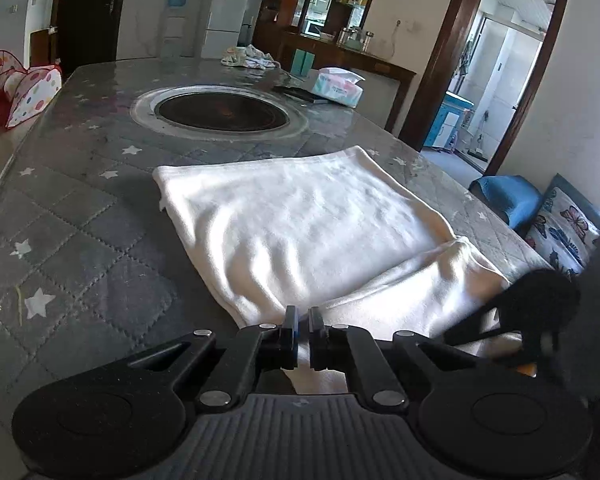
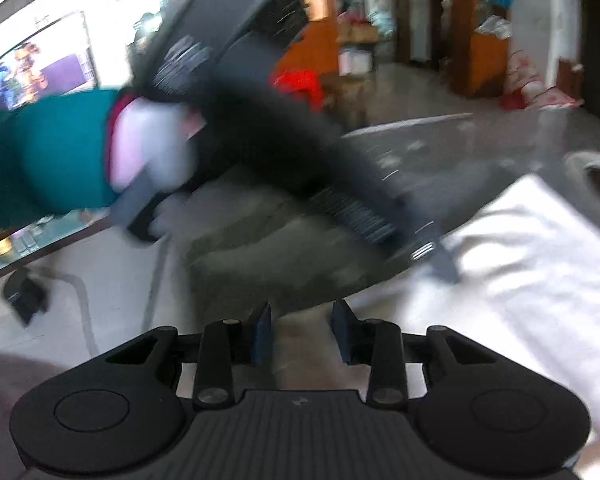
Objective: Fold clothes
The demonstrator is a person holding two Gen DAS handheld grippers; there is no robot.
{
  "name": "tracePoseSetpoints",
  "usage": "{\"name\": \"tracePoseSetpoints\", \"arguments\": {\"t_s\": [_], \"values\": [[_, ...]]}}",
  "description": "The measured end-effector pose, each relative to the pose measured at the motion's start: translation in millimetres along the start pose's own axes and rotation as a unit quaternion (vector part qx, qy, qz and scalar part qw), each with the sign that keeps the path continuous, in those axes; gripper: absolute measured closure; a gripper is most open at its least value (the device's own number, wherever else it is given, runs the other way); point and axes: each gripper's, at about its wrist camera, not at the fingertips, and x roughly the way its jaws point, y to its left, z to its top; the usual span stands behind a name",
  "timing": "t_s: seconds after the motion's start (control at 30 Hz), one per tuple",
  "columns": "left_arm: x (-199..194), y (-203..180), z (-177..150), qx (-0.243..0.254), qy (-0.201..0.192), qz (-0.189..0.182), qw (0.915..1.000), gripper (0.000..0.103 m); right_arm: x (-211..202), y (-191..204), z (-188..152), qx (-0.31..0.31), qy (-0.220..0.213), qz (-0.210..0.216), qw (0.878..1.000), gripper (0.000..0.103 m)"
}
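At the far left, beside the table, stand red-and-white dotted fabric play tents point(image 1: 24, 92); whether anything is in them cannot be seen. The grey quilted star-print table point(image 1: 72, 216) has a round dark recessed hob point(image 1: 222, 114) in its middle.

Nearer the camera lies the white soft cloth garment point(image 1: 300, 224), spread as a flat rectangle with its near-right edge turned up into a low fold. The left claw point(image 1: 303, 326) sits at the near hem, jaws drawn almost together with white cloth showing in the thin gap, so it appears pinched on the hem. This looks like the start of a fold: the held edge probably needs lifting and carrying across to the far edge, kept level.

Beyond, a pastel soft-pack tissue box point(image 1: 340, 86) shows a white tissue at its slot.

The right claw point(image 2: 301, 330) hangs parted and empty over the garment's near edge; this view is motion-blurred.
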Motion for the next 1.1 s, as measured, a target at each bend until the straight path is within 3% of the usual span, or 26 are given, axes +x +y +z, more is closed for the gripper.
{"name": "tracePoseSetpoints", "arguments": {"t_s": [0.13,0.3,0.4,0.53,0.67,0.87,1.1], "values": [[1,5,-2,-0.011,-0.001,-0.002,0.9999,0.094,-10,11,0,-0.015,-0.011,0.006,1.000,0.069],[0,5,-3,-0.012,-0.002,0.001,0.9999,0.094,-17,-8,5,0.025,-0.027,-0.032,0.999,0.069],[0,4,-3,-0.008,-0.003,0.006,0.9999,0.093,-15,-10,-1,0.024,-0.004,-0.018,1.000,0.069],[-5,-2,-3,-0.002,-0.011,0.022,0.9997,0.091,-36,-3,-10,0.023,-0.018,-0.011,1.000,0.069],[-10,-17,-4,0.013,-0.023,0.031,0.9992,0.091,-73,-26,-26,0.076,-0.049,-0.060,0.994,0.069],[-8,-46,-8,0.037,-0.029,0.014,0.9988,0.091,-110,-74,-63,0.153,-0.054,-0.163,0.973,0.069],[7,-57,-17,0.037,-0.013,0.018,0.9991,0.091,-108,-104,-88,0.192,-0.042,-0.204,0.959,0.070]]}}
